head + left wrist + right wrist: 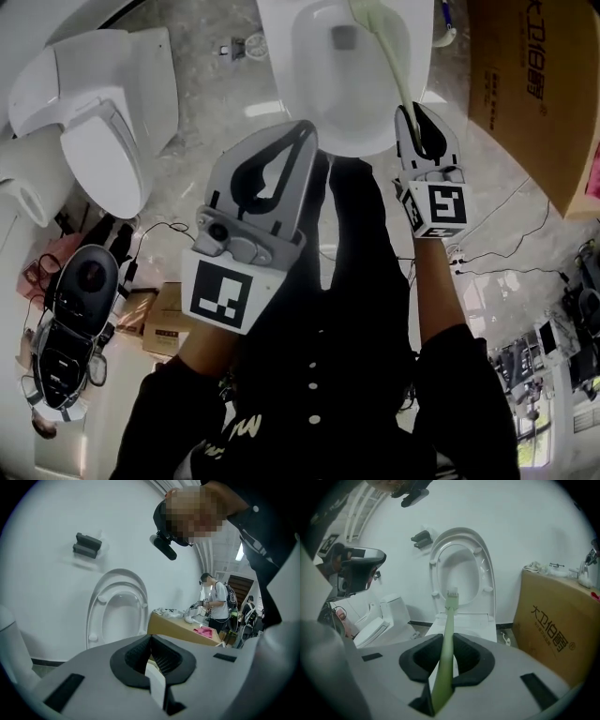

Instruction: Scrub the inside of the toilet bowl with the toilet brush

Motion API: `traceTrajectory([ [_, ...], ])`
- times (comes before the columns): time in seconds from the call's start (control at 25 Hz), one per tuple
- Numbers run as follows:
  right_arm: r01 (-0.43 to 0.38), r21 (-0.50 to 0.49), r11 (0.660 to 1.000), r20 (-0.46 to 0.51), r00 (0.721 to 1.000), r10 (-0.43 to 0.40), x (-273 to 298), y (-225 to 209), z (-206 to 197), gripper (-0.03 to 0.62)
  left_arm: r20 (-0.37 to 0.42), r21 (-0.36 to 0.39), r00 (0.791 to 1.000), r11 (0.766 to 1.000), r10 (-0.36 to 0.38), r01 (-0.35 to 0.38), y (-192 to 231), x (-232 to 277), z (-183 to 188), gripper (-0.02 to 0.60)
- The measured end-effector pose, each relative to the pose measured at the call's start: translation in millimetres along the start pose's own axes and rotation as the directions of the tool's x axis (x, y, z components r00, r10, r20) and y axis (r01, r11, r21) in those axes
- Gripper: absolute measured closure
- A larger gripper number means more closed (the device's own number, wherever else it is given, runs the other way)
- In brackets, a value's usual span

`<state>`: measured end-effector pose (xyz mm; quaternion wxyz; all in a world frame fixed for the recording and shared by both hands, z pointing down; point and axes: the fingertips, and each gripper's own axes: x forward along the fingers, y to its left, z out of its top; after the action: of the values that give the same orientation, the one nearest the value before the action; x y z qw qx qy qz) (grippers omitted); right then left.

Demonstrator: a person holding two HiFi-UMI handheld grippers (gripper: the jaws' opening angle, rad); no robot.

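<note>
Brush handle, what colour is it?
The brush handle is pale green, clearest in the right gripper view.

The left gripper (298, 137) and right gripper (420, 116) are pale grey shells with black-lined fingers. Each carries a white marker cube (221, 294) printed with black squares. Behind the cubes are long black sleeves (467, 394) and a black top with small white buttons (312, 385).

Two toilets: one toilet (302, 94) at top centre, another toilet (103, 141) at upper left. One toilet brush (394, 67). Two tools: left tool (302, 131), right tool (419, 117). One large cardboard box (525, 84), upper right.
</note>
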<state>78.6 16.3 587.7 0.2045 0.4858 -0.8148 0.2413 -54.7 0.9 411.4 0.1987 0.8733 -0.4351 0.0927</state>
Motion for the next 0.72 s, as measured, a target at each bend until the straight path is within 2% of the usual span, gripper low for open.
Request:
traceTrajectory([
  [0.16,-0.015,0.012,1.000,-0.042,0.999,0.016,10.9,0.5,-39.3,0.508,0.009,-0.013,1.000,1.000,0.007,-0.007,-2.6,10.3,-19.0,0.555],
  [0.36,-0.023,0.024,0.999,-0.130,0.991,0.025,63.1,3.6,-97.7,0.508,-0.030,-0.042,1.000,0.999,-0.002,0.000,26.2,31.1,-65.5,0.555],
  [0.72,-0.063,-0.025,0.998,-0.284,0.958,0.053,105.0,7.2,-154.5,0.508,-0.068,-0.060,0.998,0.998,0.005,-0.009,33.9,37.1,-103.7,0.555],
])
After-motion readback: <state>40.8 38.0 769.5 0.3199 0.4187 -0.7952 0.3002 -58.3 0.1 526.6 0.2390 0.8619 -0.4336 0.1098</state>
